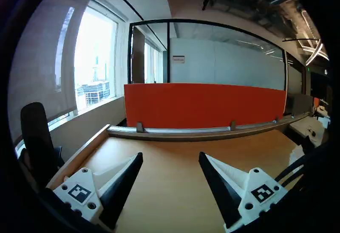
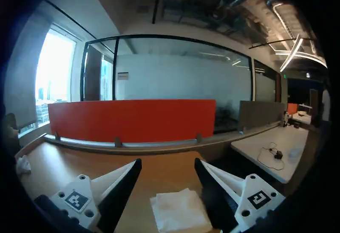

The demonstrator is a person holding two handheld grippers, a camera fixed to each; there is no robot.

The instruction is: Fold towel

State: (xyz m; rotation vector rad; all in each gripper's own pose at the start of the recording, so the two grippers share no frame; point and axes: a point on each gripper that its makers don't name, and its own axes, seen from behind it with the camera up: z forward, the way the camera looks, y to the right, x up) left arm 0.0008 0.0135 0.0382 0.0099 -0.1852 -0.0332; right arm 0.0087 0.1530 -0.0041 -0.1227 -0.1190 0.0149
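Note:
A white towel [image 2: 180, 211] lies folded into a small square on the wooden desk [image 2: 165, 175], low in the right gripper view. My right gripper [image 2: 168, 164] hangs open just above and behind it, one finger on each side, touching nothing. In the left gripper view a pale corner of cloth [image 1: 297, 153] shows at the desk's right edge; I cannot tell what it is. My left gripper [image 1: 171, 157] is open over bare desk [image 1: 170, 178] with nothing between its fingers.
An orange divider panel [image 1: 204, 105] runs along the desk's far edge. A crumpled white item [image 2: 23, 165] lies at the desk's left side. A black chair [image 1: 36, 139] stands by the window. A white neighbouring desk [image 2: 272, 144] carries a cable.

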